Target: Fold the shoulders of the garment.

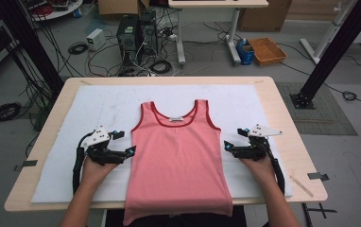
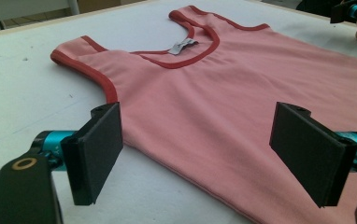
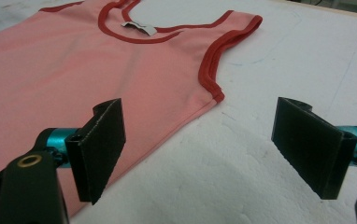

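Note:
A pink tank top (image 1: 178,156) with red trim lies flat on the white mat (image 1: 98,109), neck toward the far side, its hem hanging over the table's near edge. My left gripper (image 1: 130,151) rests at the top's left side seam, jaws wide apart and empty. In the left gripper view the tank top (image 2: 232,93) spreads ahead under the open left gripper (image 2: 214,154). My right gripper (image 1: 227,147) sits at the right side seam, also open. In the right gripper view the tank top's edge (image 3: 120,70) runs just below the armhole, between the jaws of the right gripper (image 3: 209,154).
The wooden table (image 1: 282,113) frames the mat. A black stand (image 1: 330,52) rises at the right. Computers (image 1: 136,33), cables and an orange bin (image 1: 267,51) stand on the floor beyond the table. The other hand's gripper (image 2: 352,10) shows far off in the left gripper view.

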